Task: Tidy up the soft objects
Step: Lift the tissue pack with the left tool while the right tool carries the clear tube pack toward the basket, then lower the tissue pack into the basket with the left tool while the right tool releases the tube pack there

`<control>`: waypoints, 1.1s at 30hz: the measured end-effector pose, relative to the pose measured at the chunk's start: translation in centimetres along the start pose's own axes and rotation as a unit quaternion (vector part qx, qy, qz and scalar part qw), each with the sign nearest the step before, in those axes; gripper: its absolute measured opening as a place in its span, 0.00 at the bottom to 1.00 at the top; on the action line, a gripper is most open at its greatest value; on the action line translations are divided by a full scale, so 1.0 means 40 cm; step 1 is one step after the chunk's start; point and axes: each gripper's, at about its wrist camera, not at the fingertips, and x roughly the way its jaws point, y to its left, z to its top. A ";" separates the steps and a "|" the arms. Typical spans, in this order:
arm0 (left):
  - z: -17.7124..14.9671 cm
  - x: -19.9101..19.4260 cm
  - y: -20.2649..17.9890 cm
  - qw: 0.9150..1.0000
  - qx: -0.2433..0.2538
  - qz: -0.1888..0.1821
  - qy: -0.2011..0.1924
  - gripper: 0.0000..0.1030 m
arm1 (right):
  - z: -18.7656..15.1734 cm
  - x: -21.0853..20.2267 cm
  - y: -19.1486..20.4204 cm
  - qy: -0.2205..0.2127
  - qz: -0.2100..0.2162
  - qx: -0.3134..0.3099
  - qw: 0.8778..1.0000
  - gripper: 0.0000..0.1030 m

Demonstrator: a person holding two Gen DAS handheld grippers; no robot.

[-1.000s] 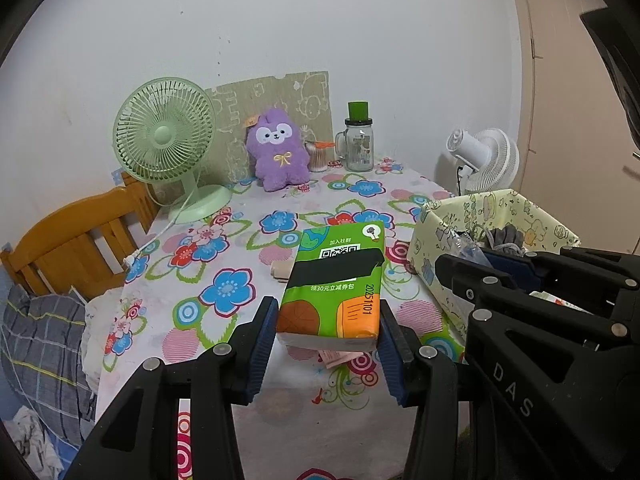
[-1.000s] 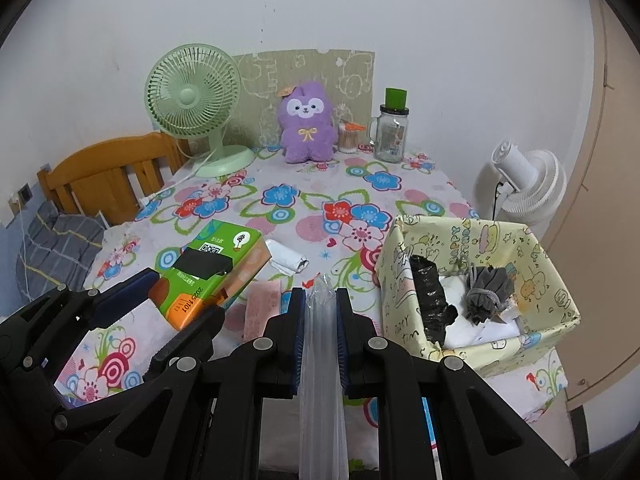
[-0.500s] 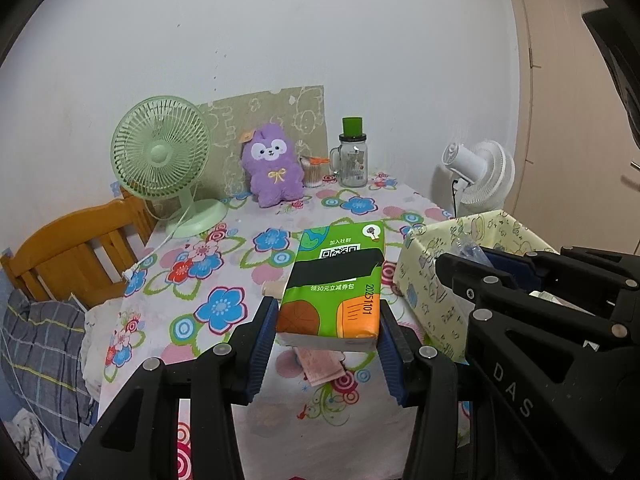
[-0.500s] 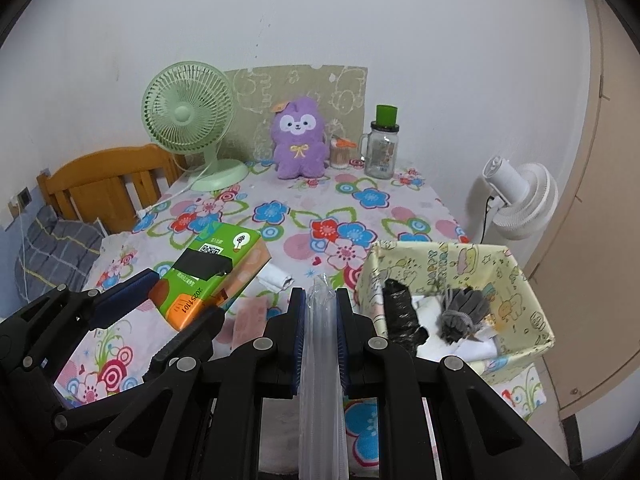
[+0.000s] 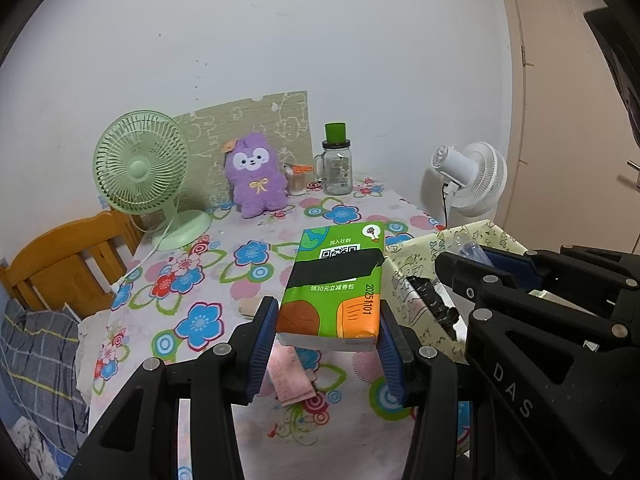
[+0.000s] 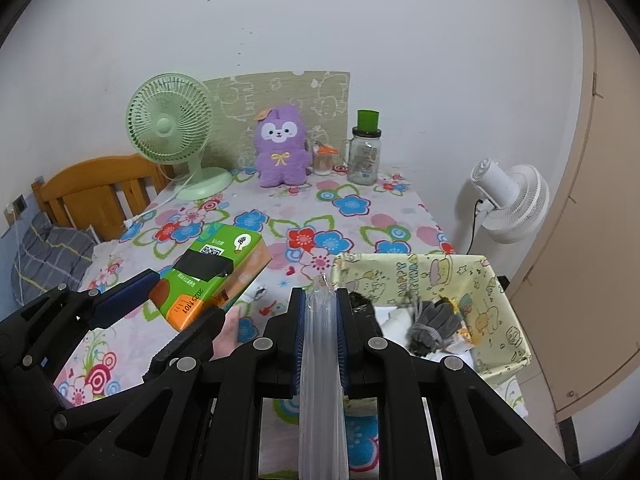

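Left wrist view: a tissue pack [image 5: 334, 288] is pinched by the left gripper [image 5: 328, 336], held raised beside the storage box [image 5: 416, 280] for dropping in.

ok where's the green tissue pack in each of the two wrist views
Left wrist: the green tissue pack sits at centre, clamped between the left gripper jaws.
Right wrist: it shows left of centre, held up over the table.
Shared landmark: the purple plush by the far wall.
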 end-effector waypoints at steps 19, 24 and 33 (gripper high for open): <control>0.051 0.084 -0.115 1.000 0.013 -0.014 0.008 0.48 | 0.027 0.053 -0.130 0.007 -0.011 0.007 1.000 0.16; 0.063 0.108 -0.149 1.000 0.018 -0.021 0.012 0.48 | 0.027 0.070 -0.165 0.011 -0.015 0.012 1.000 0.16; 0.072 0.148 -0.193 0.999 0.030 -0.032 0.020 0.48 | 0.020 0.097 -0.232 0.019 -0.028 0.029 0.999 0.16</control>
